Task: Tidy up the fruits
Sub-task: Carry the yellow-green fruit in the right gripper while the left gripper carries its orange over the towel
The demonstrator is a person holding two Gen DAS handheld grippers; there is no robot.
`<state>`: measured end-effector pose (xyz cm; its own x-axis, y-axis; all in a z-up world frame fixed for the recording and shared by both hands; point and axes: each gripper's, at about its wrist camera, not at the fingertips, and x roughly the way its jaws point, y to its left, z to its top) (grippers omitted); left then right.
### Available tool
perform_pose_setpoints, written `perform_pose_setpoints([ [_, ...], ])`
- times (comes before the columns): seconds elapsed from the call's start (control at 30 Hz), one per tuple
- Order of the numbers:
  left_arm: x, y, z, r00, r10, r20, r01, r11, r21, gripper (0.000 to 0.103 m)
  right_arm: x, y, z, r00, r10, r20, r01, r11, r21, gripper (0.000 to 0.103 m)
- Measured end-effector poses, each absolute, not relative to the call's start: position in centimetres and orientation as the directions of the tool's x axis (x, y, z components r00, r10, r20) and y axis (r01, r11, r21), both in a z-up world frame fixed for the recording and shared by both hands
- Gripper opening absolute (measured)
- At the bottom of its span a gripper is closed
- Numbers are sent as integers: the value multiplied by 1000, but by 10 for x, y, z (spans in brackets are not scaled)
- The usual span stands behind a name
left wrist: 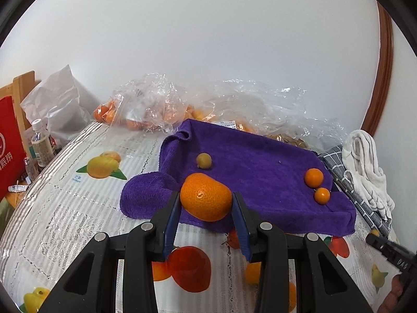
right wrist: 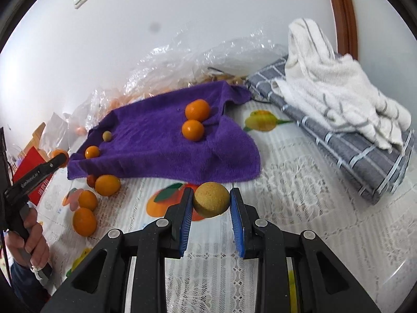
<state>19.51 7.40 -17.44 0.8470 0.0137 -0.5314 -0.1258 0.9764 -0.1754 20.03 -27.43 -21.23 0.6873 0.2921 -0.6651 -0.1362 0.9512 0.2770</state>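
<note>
Both grippers are pinching fruit. Held above the front edge of the purple towel point(left wrist: 260, 167), the left gripper point(left wrist: 206, 198) squeezes a big orange point(left wrist: 206, 195). Nearby, the right gripper point(right wrist: 211, 200) squeezes a brownish-yellow round fruit point(right wrist: 211, 199) over the tablecloth point(right wrist: 299, 208). More small oranges point(right wrist: 192, 130) sit on the towel. Round fruit rolls, so one dropped on that bumpy towel could roll off the table.

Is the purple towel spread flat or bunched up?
Mostly spread. The purple towel lies open with small oranges resting on it; its edges are rumpled and folded over.
</note>
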Motion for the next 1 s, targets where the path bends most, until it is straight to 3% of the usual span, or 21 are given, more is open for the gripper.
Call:
perform_pose_setpoints([
  [0.57,225,92,-129,865,80,-495,-179,971,-156,37,272,-235,-153,732,296,-613,-231,955,185,28],
  [1.0,271,84,-179,833,42,-552,-141,981,-137,37,307,-218,-207,661,309,-684,-216,951,221,28],
])
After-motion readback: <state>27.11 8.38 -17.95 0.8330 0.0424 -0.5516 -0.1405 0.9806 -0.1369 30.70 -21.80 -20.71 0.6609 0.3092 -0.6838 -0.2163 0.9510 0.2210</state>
